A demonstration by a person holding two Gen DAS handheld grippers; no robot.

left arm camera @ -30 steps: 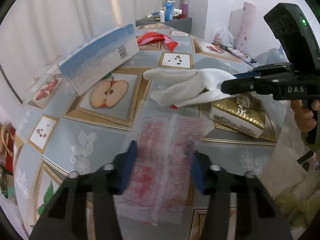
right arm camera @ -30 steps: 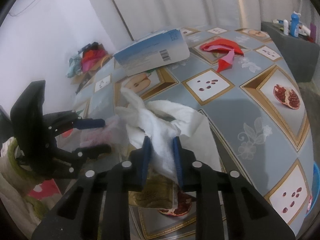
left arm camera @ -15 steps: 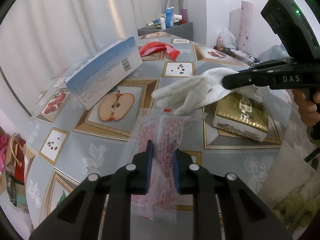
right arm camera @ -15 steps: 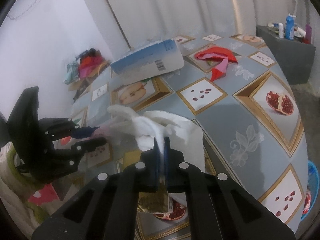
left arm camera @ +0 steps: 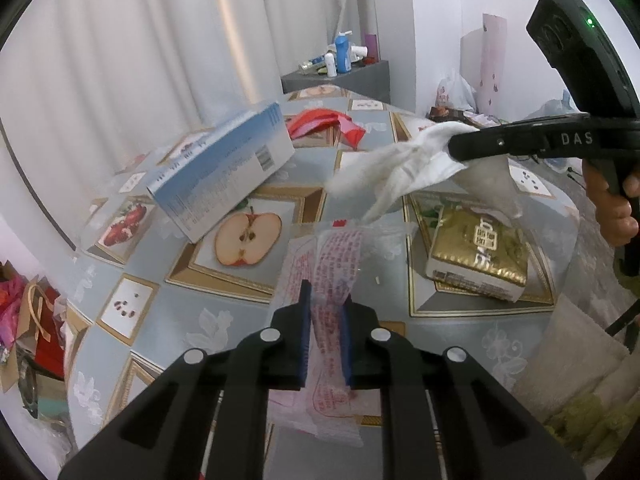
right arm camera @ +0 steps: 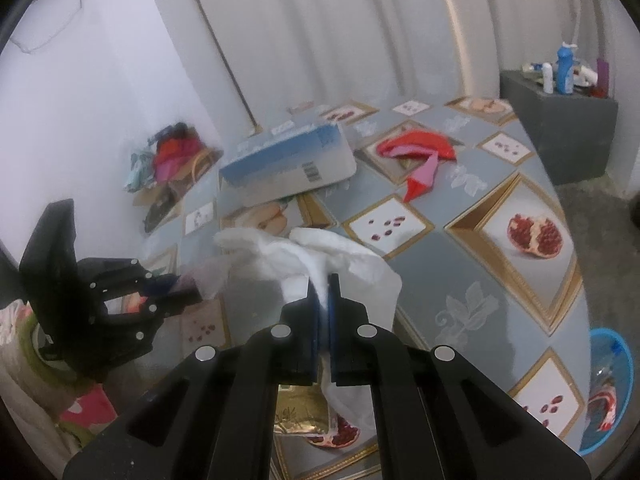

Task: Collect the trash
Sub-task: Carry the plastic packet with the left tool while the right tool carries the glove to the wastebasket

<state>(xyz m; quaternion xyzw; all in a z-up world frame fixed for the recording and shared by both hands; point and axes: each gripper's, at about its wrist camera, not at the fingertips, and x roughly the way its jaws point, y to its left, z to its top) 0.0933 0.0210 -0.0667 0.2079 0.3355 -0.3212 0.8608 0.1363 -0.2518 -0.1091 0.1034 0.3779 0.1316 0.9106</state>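
- Jaws of the left gripper (left arm camera: 325, 336) are pinching down on a clear wrapper with red print (left arm camera: 334, 264), nearly closed, with only the film between the blue pads; the wrapper's far end is trailing over the bench (left arm camera: 224, 308).
- Jaws of the right gripper (right arm camera: 323, 312) are squeezing together on a crumpled white tissue (right arm camera: 320, 256), which is hanging above the bench, right of the left gripper's wrapper.
- Judging the step as carrying both pieces off: it is worth keeping both grips firm and lifting straight up, since thin film and soft paper are likely to slip or tear if dragged.
- Just beyond the wrapper, to the right, a gold packet (left arm camera: 478, 258) is lying flat on the bench, probably another piece to collect.
- Farther off, a blue-and-white box (left arm camera: 224, 172) is sitting tilted on the left, and a red scrap (left arm camera: 326, 124) is lying beyond it, both still waiting.
- At the right wrist view's lower right, off the bench edge, a blue basin (right arm camera: 610, 388) is showing; whether it serves as the bin, I cannot tell.
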